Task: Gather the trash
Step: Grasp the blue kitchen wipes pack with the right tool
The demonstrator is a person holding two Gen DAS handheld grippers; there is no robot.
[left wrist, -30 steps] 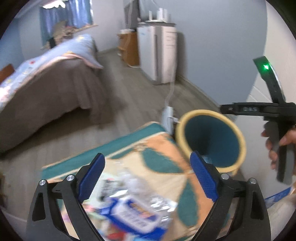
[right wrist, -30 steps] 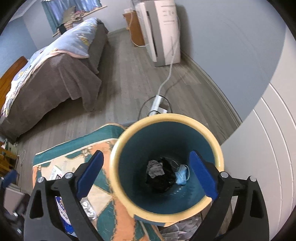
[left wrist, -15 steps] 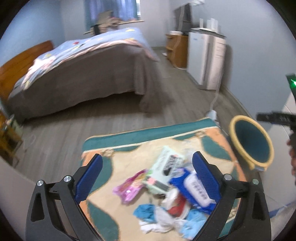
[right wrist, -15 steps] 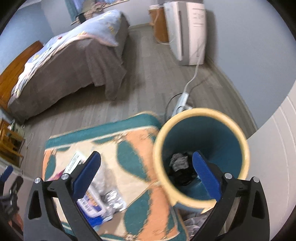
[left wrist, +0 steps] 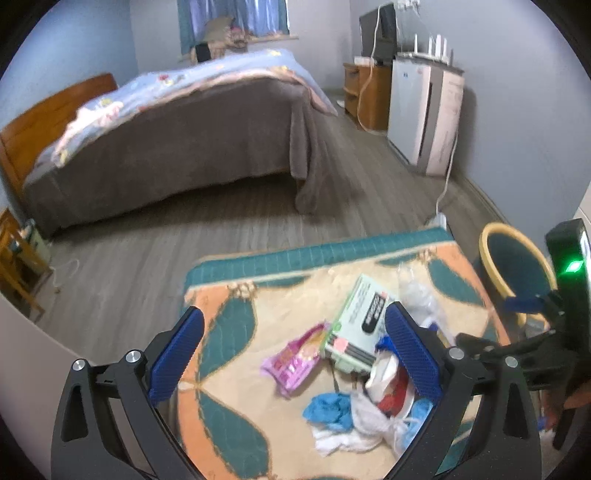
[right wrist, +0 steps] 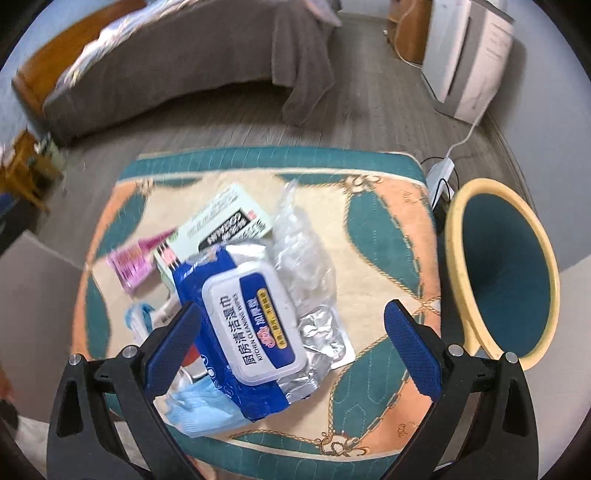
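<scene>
Left gripper (left wrist: 293,349) gapes wide; right gripper (right wrist: 291,341) likewise (both empty).

Right claw (right wrist: 291,343): was over the bin (right wrist: 502,273), now over the trash pile; blue wipes pack (right wrist: 243,314) between its wide-apart jaws, untouched; bin off to its right. Jaws have just been opening, nothing gripped.

Left claw (left wrist: 293,360): swung from pile's edge; pink wrapper (left wrist: 291,360) and green box (left wrist: 360,321) now between its jaws.

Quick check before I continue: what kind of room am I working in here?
Most likely a bedroom in a home. A made bed with a brown blanket and light blue quilt stands on grey wood-look flooring, a curtained window is behind it, and a patterned teal-and-orange rug holds the litter.
</scene>
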